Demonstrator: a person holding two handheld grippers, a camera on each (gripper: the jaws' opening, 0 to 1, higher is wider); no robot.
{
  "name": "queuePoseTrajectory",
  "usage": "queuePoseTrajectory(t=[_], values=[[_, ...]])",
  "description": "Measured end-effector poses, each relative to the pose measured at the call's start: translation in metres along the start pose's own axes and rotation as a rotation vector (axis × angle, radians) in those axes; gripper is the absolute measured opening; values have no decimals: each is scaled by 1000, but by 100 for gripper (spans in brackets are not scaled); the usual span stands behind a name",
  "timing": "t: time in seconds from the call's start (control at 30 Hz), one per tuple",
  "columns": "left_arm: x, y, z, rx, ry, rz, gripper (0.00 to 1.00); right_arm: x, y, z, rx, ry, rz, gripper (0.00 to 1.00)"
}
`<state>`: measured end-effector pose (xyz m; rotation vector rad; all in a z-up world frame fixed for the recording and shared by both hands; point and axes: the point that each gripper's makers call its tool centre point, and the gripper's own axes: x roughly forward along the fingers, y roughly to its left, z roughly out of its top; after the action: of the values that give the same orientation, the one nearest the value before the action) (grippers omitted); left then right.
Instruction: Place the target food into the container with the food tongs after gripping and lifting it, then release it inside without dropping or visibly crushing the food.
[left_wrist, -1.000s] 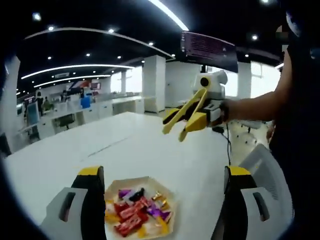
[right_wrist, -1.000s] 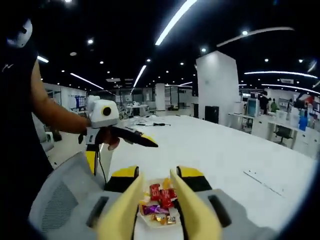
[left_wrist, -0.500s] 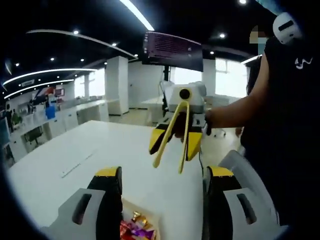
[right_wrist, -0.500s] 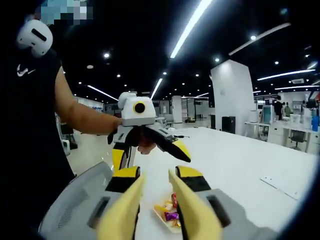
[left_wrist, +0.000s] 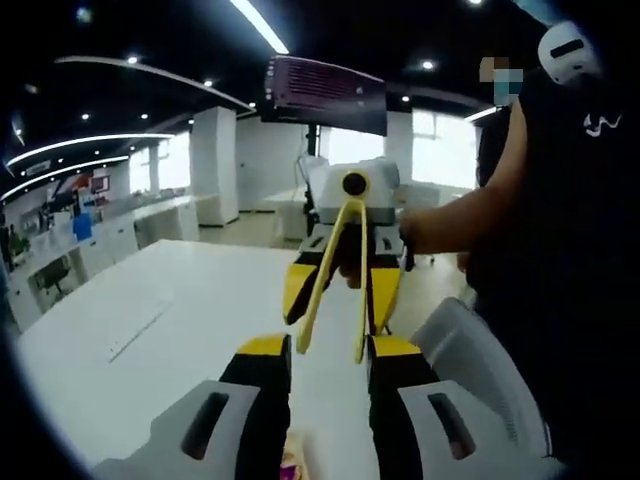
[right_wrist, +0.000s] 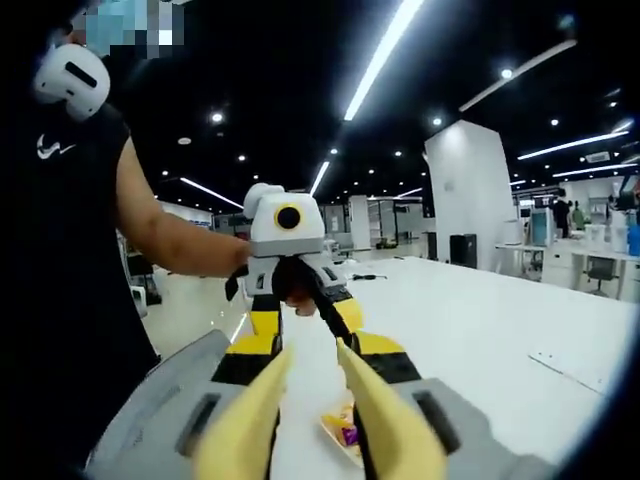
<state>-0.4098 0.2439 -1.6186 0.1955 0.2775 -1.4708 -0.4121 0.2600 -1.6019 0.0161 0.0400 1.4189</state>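
Both grippers hung above the white table (left_wrist: 150, 300), facing each other. The right gripper (left_wrist: 340, 300), at centre of the left gripper view, was clamped on yellow tongs (right_wrist: 320, 420), whose arms stood apart with nothing between them. The left gripper (left_wrist: 318, 400) had jaws slightly apart, empty. The candy (right_wrist: 345, 430) lay on a plate (right_wrist: 335, 440) at lower centre of the right gripper view, partly hidden. Judgement: lower the tongs over one piece and close gently.
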Motion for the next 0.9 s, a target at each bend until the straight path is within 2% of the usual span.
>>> queuePoseTrajectory(t=[0.17,0.23,0.27,0.4,0.57,0.73,0.83,0.9], values=[[-1,1,4,13,-20,17,20,-1,0,3,6,-12,3,26],[-1,-1,5,43,-13,25,16,-1,-1,2,12,-10,4,24],[0,2,4,86,-4,40,14,-1,-2,2,0,-9,-1,23],[1,1,-2,103,34,47,3,-1,-3,-3,6,16,-5,19],[-2,8,-3,136,56,88,1,-8,-9,-15,53,68,-45,23],[-4,8,-6,136,72,98,0,-19,-12,-15,50,66,-63,24],[-4,7,-7,145,74,104,0,-26,-13,-21,38,75,-88,21],[-3,8,-12,159,95,119,0,-31,-12,-31,50,86,-98,17]])
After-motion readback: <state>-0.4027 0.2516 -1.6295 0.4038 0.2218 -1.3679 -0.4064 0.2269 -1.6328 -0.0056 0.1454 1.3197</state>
